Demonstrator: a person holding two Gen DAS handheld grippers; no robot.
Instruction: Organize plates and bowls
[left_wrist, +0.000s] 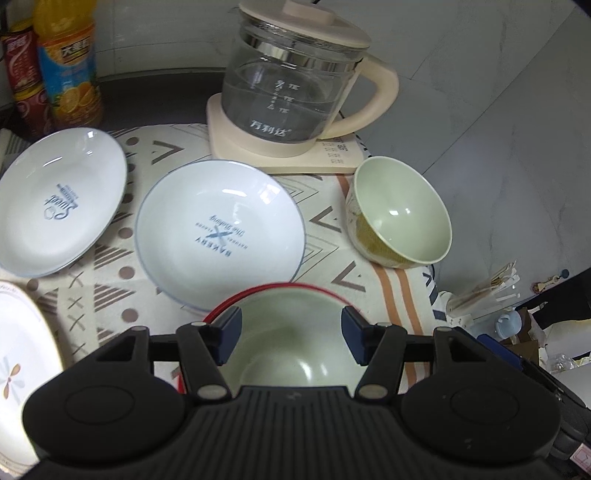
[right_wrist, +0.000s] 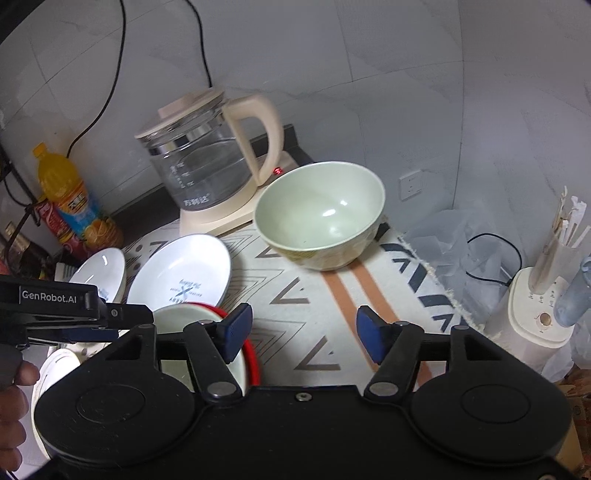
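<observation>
Right, both grippers are up over the patterned mat (left_wrist: 325, 218) on the dark worktop, and both stand with fingers spread and nothing pinched.

The left gripper (left_wrist: 290, 341) hangs above the red-rimmed bowl (left_wrist: 291, 332) at the mat's near edge; its blue pads sit either side of the bowl's mouth, above the rim, not pressing on it as far as I can see. From the right wrist view that same left gripper (right_wrist: 110, 328) reaches in from the left over the red-rimmed bowl (right_wrist: 199, 325).

The right gripper (right_wrist: 304, 334) is parted over bare mat, pads clear of everything.

The green bowl (left_wrist: 400, 214) sits upright near the mat's far right corner, just in front of the kettle base. The "Bakery" plate (left_wrist: 219, 229) lies mid-mat, touching or overlapping the red-rimmed bowl's far side; I cannot tell which. The "Sweet" plate (left_wrist: 61, 201) lies to its left, at the mat's left edge, apart from it. A flower-patterned plate (left_wrist: 22, 354) peeks in at the near left corner.

The glass kettle (left_wrist: 291, 81) on its cream base stands at the mat's far edge. An orange drink bottle (left_wrist: 68, 62) and a red can (left_wrist: 22, 77) stand at the worktop's far left corner.
</observation>
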